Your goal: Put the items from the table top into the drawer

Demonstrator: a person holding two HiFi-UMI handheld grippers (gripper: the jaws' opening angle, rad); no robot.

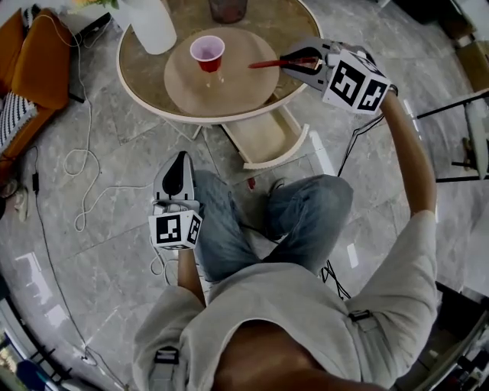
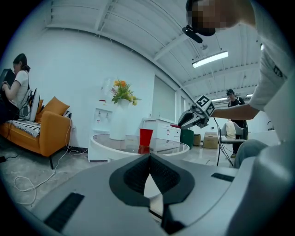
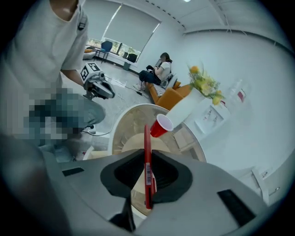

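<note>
The task was at an early stage, with nothing visibly in the drawer (image 1: 263, 137). The drawer stood pulled out from under the near edge of the round desk (image 1: 141, 72), and the part of its pale interior that showed looked bare.

The first transfer appeared to be under way. The right tongs (image 1: 294, 61) were closed on a slim red pen (image 1: 267, 64) with a barcode sticker. The right gripper view showed the pen clamped between the two pads with its length running out past the tips. In the head view the pen was held above the right side of the desk, over the edge of the round wooden board (image 1: 229, 88). It was not yet over the drawer, which lay below and nearer the person.

The left tongs (image 1: 180, 162) were closed with nothing between them. They were held low beside the person's left knee, well apart from both desk and drawer.

A red plastic cup (image 1: 208, 53) stood upright on the wooden board, untouched. A white vase (image 1: 153, 27) and a dark tumbler (image 1: 228, 9) stood at the far side. Whether those two counted as items to stow could not be told from the task sentence.

By my reading, the pen had to be lowered into the drawer and released, the cup had to follow, and the drawer perhaps had to be pushed shut.
</note>
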